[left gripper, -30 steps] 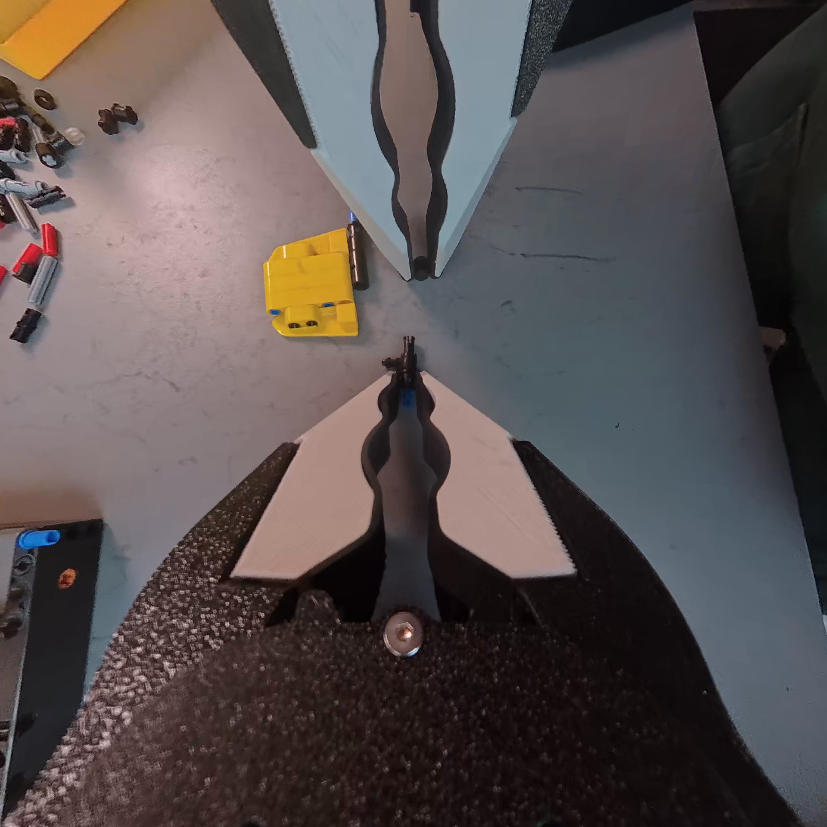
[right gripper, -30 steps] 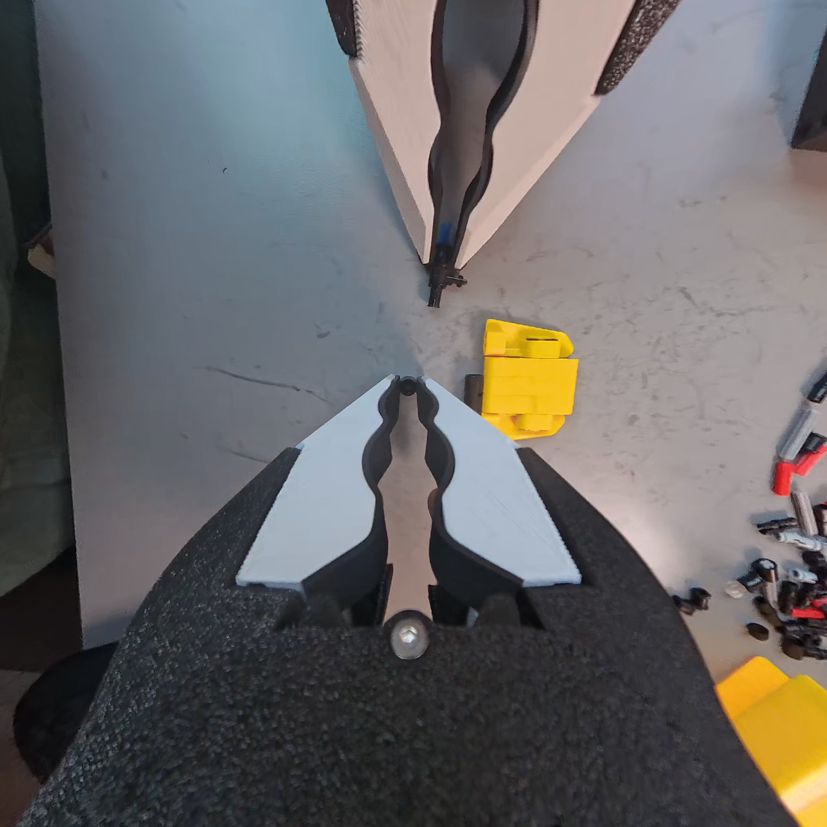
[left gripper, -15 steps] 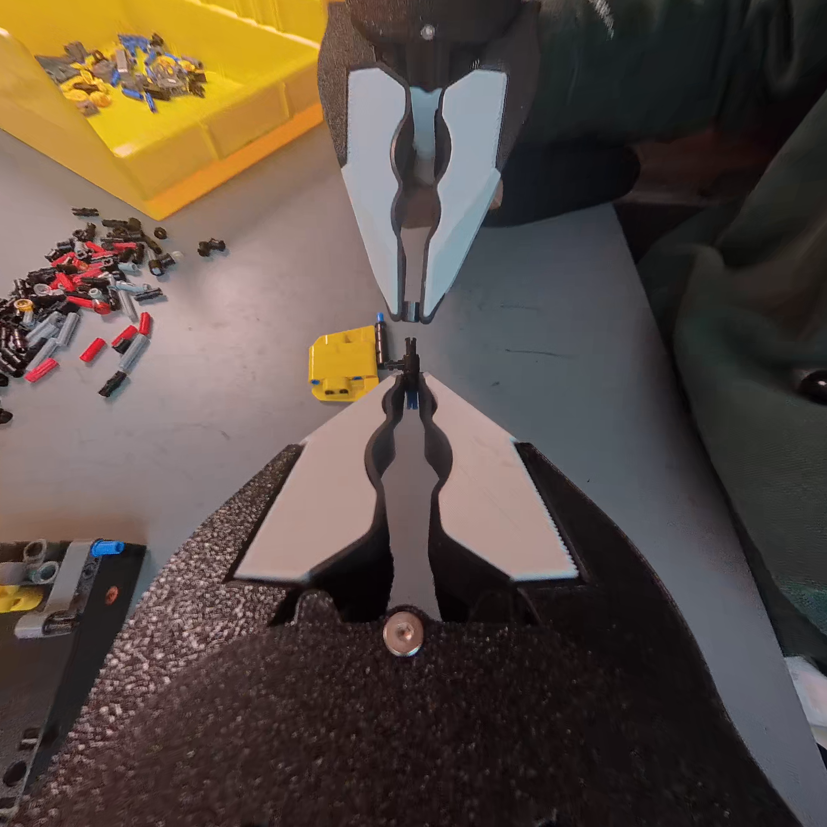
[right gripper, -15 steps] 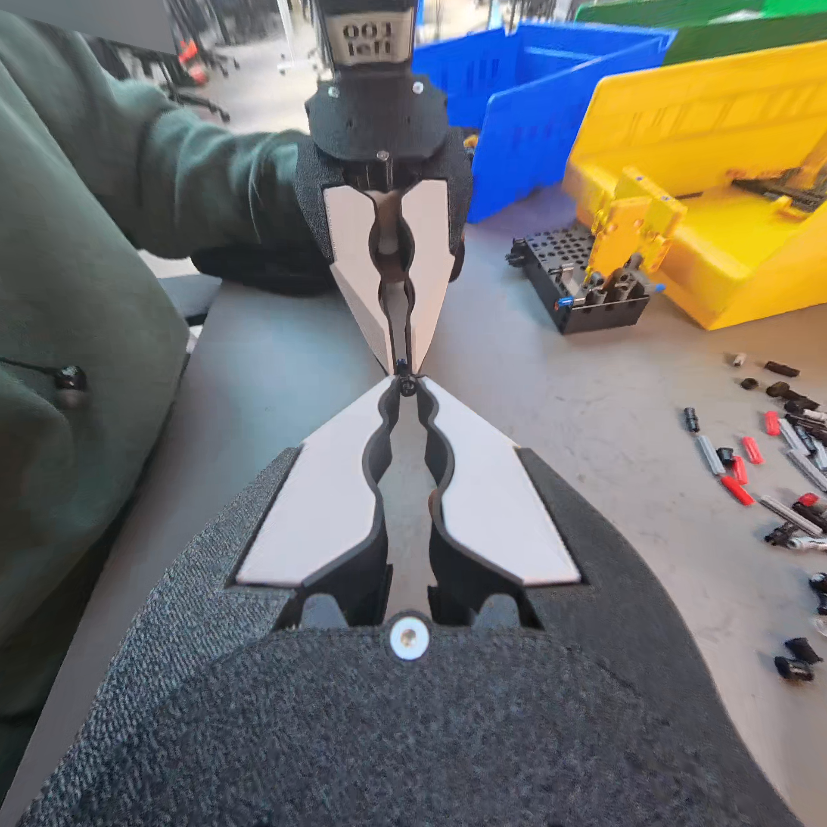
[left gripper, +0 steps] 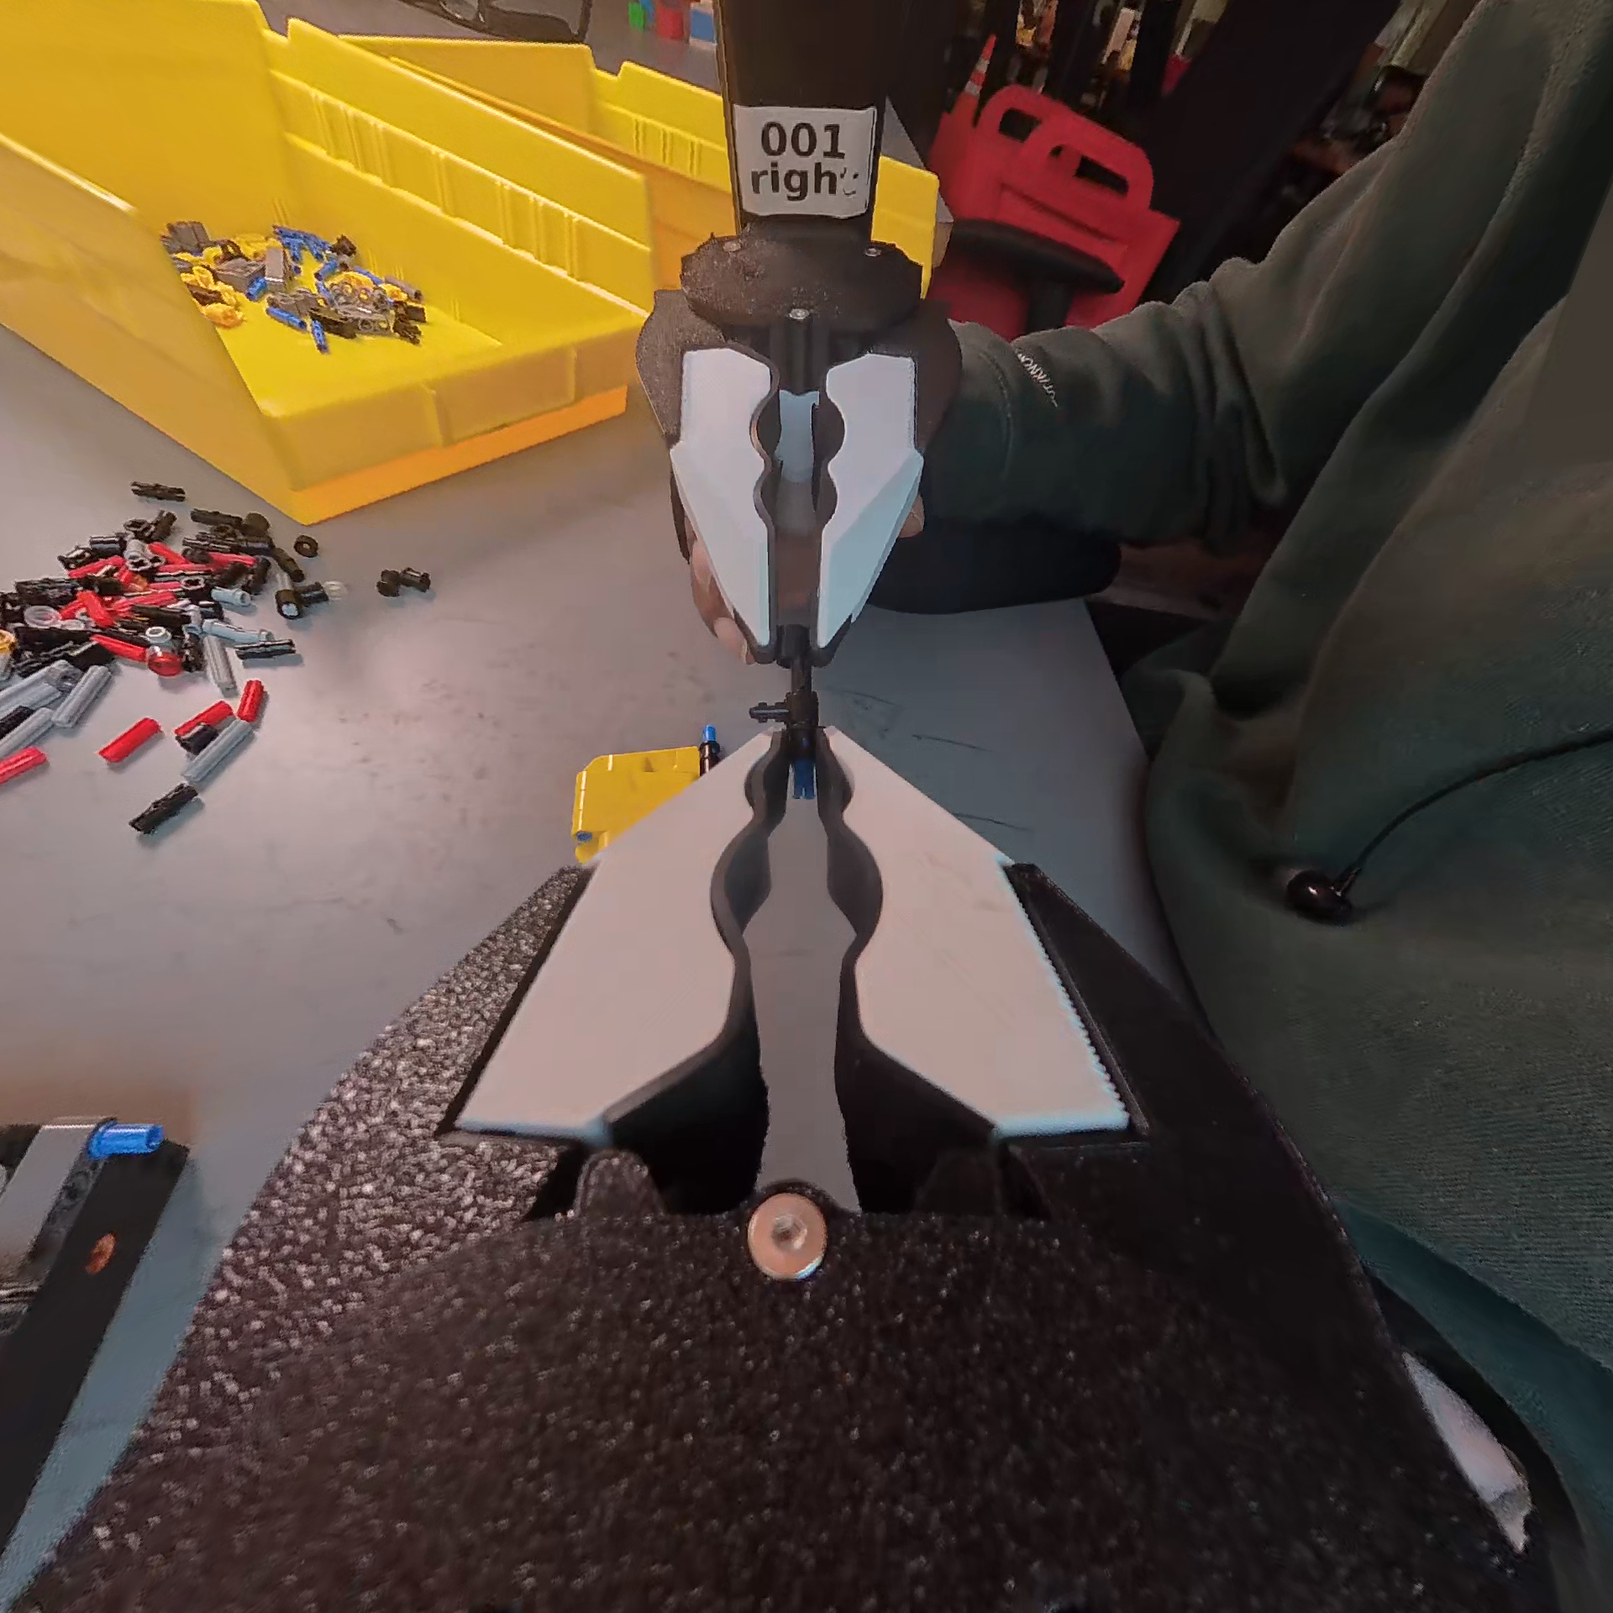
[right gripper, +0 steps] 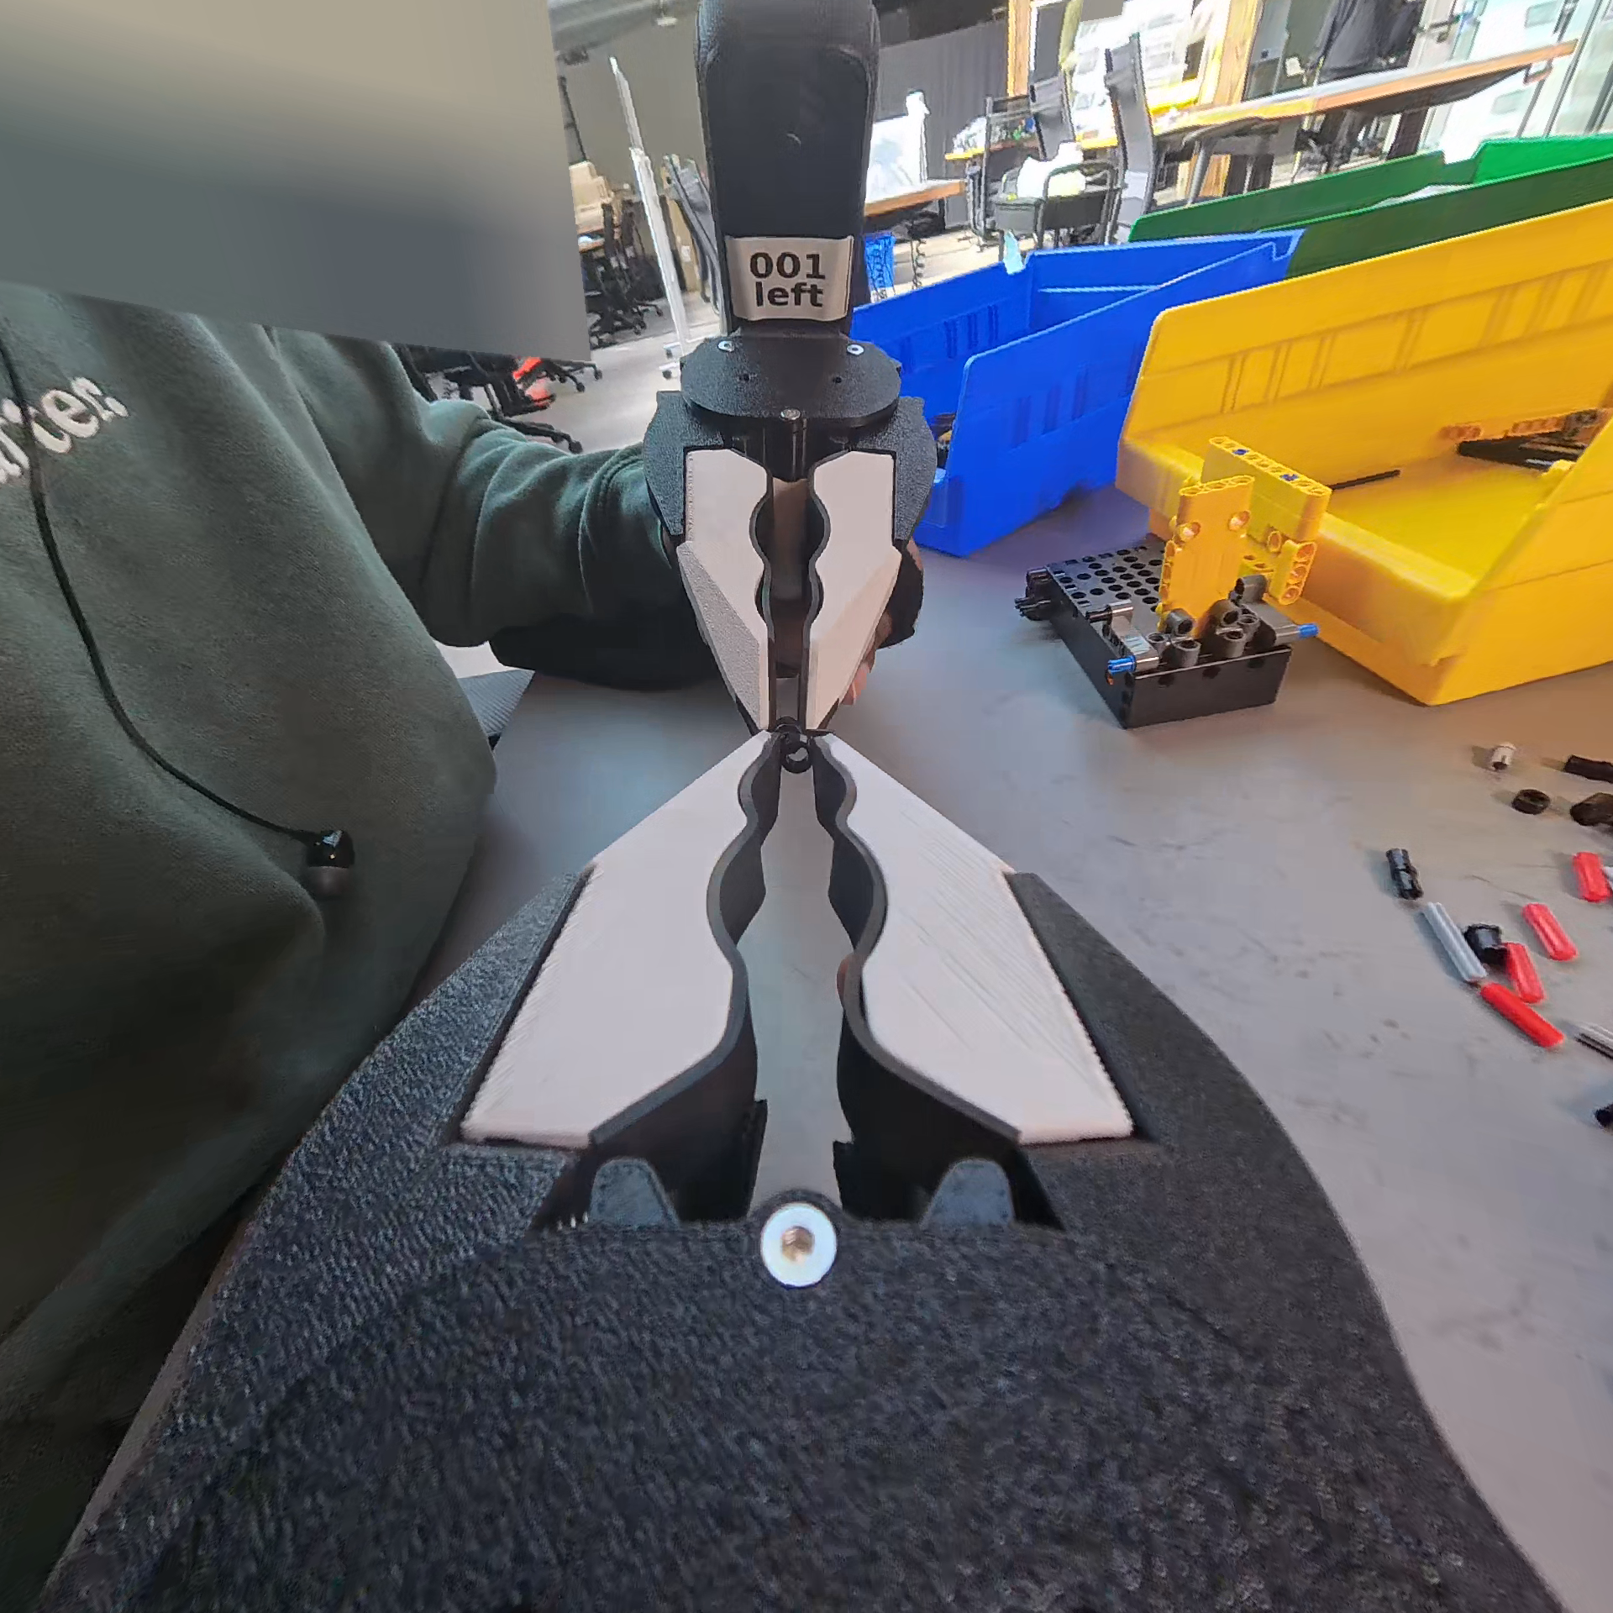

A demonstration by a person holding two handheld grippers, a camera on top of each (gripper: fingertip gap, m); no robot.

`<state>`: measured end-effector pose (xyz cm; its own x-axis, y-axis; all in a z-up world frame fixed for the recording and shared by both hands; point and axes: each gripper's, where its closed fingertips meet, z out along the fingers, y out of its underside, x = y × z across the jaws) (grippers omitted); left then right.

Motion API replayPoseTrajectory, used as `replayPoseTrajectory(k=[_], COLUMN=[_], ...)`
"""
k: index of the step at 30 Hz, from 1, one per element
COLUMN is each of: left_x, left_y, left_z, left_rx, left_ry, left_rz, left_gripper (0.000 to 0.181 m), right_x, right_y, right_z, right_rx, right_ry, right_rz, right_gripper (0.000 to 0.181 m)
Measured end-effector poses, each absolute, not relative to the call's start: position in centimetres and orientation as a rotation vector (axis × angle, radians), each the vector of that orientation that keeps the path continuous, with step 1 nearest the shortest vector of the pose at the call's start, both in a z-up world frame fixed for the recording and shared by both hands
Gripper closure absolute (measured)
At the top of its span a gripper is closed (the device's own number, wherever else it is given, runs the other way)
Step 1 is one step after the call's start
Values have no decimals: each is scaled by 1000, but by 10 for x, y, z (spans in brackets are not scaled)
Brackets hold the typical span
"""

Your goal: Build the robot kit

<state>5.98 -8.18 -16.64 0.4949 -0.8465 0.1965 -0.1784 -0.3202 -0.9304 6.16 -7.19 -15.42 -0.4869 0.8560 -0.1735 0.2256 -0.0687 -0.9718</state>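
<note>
Left gripper (left gripper: 799, 742): fingers closed on a small black-and-blue pin assembly (left gripper: 796, 720); its blue end is half hidden between the fingers. Right gripper (left gripper: 794, 650): fingers closed on a small black connector (left gripper: 794, 644), tip to tip with the left one above the grey table (left gripper: 393, 873). Whether the two parts touch cannot be determined. The yellow block (left gripper: 624, 790) is partly covered by the left gripper. Loose pins (left gripper: 131, 628) lie near a yellow bin (left gripper: 367, 410).

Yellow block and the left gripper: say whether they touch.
Cannot tell. In the left wrist view the left gripper overlaps the yellow block, hiding any gap.
</note>
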Motion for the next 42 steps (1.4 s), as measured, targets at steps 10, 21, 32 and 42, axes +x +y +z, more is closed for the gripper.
replayPoseTrajectory(k=[10,21,32,42], left_x=[61,64,64,67], left_y=[-85,-90,-89,-86], left_z=[-157,-165,-173,-172], left_rx=[-1768,-1823,-1873,-1879], left_ry=[826,865,835,759], left_rz=[-947,-952,-978,-1053], left_gripper=[177,178,178,178], right_x=[62,65,65,66], right_y=[-77,-83,-82,-79], right_z=[-144,-152,-162,-159], right_rx=[-1163,-1156,-1168,-1172], right_ry=[-1641,-1764,-1825,-1801], right_rz=[1768,1712,1601,1599], right_gripper=[175,175,175,175])
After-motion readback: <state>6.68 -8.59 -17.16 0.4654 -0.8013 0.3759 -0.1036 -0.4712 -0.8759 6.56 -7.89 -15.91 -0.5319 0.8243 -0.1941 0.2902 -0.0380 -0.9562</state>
